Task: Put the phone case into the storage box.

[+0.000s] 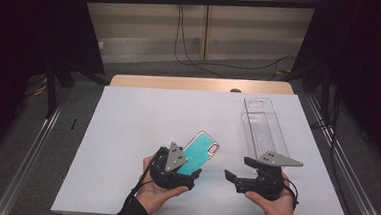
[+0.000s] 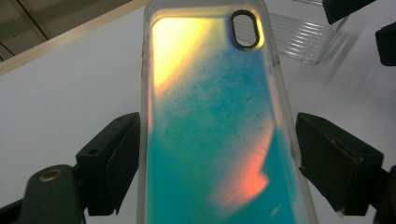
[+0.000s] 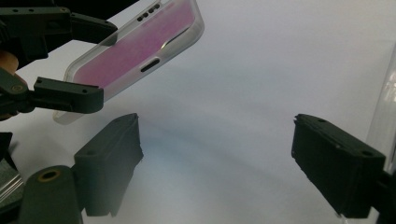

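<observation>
A phone case [image 1: 203, 148] with a teal, shimmering back and clear rim is tilted up off the white sheet. My left gripper [image 1: 189, 171] is shut on its lower end. In the left gripper view the case [image 2: 210, 116] fills the space between the two jaws, camera hole at the far end. My right gripper [image 1: 238, 169] is just right of it, pointing left and open with nothing between its jaws. The right gripper view shows the bare sheet between my right gripper's [image 3: 217, 140] jaws and, farther off, the left gripper [image 3: 88, 60] clamping the case [image 3: 140, 46].
A clear plastic box [image 1: 261, 127] lies lengthwise on the right of the white sheet [image 1: 142, 124], just beyond my right hand. The sheet covers a wooden table [image 1: 200, 84]. Black curtains and stands flank both sides; cables run on the floor behind.
</observation>
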`<action>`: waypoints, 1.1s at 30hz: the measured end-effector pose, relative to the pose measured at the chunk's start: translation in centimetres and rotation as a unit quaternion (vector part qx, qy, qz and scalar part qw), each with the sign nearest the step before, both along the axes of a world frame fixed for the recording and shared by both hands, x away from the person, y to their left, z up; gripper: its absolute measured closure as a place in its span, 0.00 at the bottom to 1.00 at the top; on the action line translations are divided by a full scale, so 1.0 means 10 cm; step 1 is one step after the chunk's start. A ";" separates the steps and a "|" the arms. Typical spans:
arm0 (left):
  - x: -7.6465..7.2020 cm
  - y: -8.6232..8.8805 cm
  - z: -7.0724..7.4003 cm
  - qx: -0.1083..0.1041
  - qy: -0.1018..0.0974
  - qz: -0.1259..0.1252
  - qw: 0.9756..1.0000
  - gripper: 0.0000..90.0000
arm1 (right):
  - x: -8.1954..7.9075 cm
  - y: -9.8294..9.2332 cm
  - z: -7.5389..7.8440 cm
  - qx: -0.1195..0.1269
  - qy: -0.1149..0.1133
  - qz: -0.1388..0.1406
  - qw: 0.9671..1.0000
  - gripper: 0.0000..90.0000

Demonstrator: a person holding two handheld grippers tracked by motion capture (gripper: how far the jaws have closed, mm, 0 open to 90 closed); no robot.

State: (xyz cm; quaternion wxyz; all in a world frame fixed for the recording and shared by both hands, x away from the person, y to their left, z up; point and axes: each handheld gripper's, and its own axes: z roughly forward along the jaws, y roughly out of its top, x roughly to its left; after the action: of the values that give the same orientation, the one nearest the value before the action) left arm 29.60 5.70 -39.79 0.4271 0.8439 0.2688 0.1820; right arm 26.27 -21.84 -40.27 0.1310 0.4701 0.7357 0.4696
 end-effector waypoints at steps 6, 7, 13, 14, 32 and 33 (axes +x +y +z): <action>-0.02 -0.04 0.00 0.006 -0.009 -0.004 1.000 0.19 | 0.07 0.02 0.05 0.021 0.014 0.005 1.000 0.21; -0.02 -0.04 -0.01 0.004 -0.011 -0.002 1.000 0.19 | 0.08 0.02 0.06 0.024 0.014 0.008 1.000 0.24; -0.04 -0.05 -0.01 0.006 -0.027 -0.002 1.000 0.19 | 0.13 0.11 0.13 0.023 0.014 0.007 1.000 0.28; -0.04 -0.06 -0.01 0.005 -0.028 -0.003 1.000 0.19 | 0.14 0.12 0.14 0.023 0.015 0.006 1.000 0.28; -0.05 -0.06 0.00 0.004 -0.032 0.002 0.999 0.19 | 0.39 0.15 0.24 0.060 0.112 0.018 0.992 0.47; -0.05 -0.06 0.00 0.003 -0.033 0.003 0.999 0.19 | 0.40 0.15 0.24 0.061 0.114 0.017 0.991 0.47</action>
State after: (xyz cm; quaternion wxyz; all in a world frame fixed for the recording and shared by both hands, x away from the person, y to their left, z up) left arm 29.13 5.13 -39.82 0.4324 0.8379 0.2571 0.2116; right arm 30.30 -20.30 -37.91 0.0093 0.5151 0.7237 0.4592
